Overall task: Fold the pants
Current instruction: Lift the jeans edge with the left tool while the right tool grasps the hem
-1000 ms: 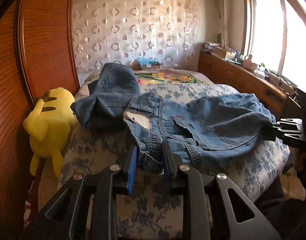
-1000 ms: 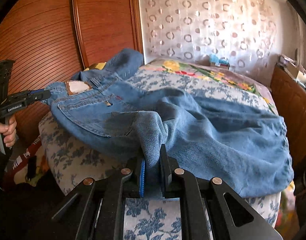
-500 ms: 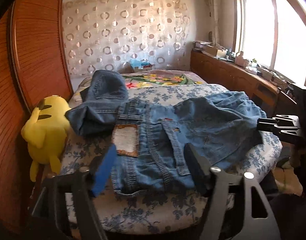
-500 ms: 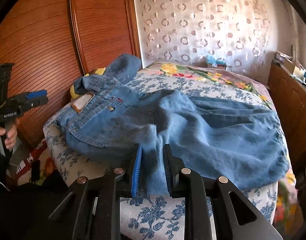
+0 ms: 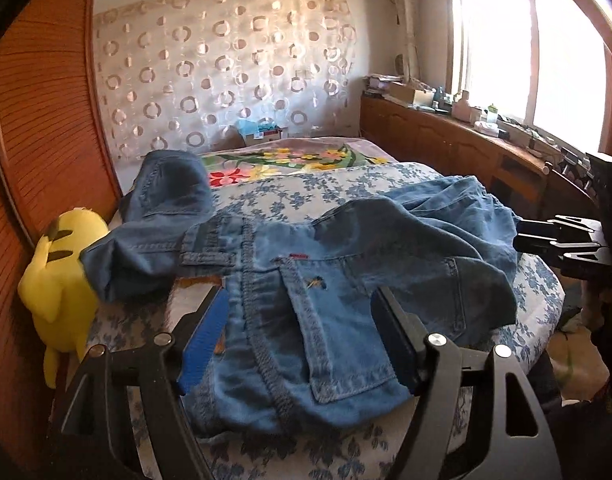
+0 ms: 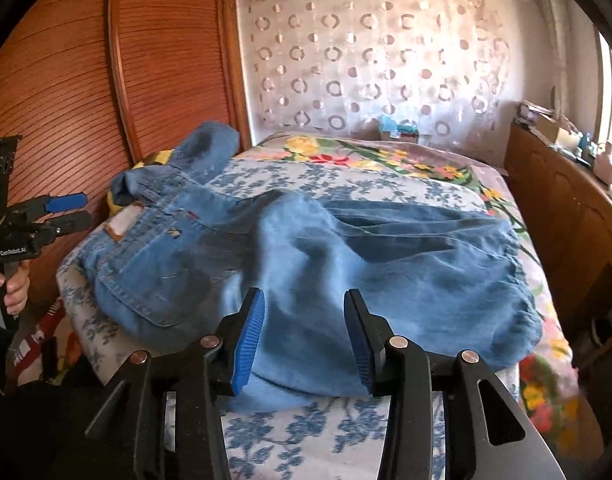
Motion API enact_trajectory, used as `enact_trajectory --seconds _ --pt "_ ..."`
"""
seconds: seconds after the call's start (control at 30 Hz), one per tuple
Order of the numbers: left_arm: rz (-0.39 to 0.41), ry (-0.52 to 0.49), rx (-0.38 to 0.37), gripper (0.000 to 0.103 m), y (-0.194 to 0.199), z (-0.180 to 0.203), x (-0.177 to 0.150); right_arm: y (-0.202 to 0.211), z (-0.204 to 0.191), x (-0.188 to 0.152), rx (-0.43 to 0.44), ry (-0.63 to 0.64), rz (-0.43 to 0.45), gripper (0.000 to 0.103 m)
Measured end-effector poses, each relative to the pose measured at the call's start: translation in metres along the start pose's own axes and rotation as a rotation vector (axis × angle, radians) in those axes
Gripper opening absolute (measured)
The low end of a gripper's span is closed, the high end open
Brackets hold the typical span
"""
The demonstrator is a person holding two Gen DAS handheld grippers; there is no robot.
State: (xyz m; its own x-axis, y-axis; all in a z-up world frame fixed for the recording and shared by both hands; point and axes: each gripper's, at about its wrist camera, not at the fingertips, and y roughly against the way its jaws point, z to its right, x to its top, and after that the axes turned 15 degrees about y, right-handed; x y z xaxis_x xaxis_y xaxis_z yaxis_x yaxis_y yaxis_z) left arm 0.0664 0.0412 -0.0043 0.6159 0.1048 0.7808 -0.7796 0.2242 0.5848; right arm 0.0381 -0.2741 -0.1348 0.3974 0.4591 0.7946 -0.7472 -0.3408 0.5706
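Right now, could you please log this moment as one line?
left tool: open | right tool: open | blue denim jeans: released, lying on floral bed

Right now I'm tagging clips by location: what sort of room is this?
Most likely a bedroom: jeans lie on a floral-covered bed, a yellow plush toy beside it, and a wooden wardrobe behind.

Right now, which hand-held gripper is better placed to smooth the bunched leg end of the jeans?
Right hand-held gripper: open, directly over the bunched legs of the jeans. The left is at the waistband.
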Motion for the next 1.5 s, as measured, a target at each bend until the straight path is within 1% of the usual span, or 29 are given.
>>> enact_trajectory --seconds 0.23,0.5,0.73,0.9,1.1,1.2,1.3,1.5 --pt "-0.017 -0.054 -0.02 0.074 -0.033 0.02 0.02 -0.014 0.027 0.004 -0.035 -0.019 -0.016 0.043" --pt "-0.064 -0.064 -0.066 0.074 -0.075 0.036 0.047 -0.033 0.062 0.013 -0.075 -0.033 -0.027 0.043" --pt "-0.092 -0.087 -0.096 0.074 -0.113 0.053 0.063 -0.054 0.106 0.015 -0.128 -0.081 -0.061 0.043" --pt "-0.096 -0.103 -0.118 0.074 -0.138 0.064 0.061 -0.069 0.135 0.012 -0.173 -0.132 -0.098 0.043" --pt "-0.114 -0.095 -0.129 0.074 -0.154 0.06 0.055 -0.09 0.17 0.011 -0.217 -0.196 -0.154 0.043" --pt "-0.105 -0.085 -0.137 0.074 -0.153 0.057 0.052 -0.103 0.181 0.014 -0.217 -0.218 -0.179 0.043" --pt "-0.093 -0.082 -0.141 0.074 -0.151 0.055 0.05 -0.113 0.183 0.012 -0.216 -0.235 -0.214 0.043" --pt "-0.097 -0.086 -0.141 0.074 -0.154 0.055 0.048 -0.112 0.188 0.013 -0.183 -0.273 -0.249 0.043"
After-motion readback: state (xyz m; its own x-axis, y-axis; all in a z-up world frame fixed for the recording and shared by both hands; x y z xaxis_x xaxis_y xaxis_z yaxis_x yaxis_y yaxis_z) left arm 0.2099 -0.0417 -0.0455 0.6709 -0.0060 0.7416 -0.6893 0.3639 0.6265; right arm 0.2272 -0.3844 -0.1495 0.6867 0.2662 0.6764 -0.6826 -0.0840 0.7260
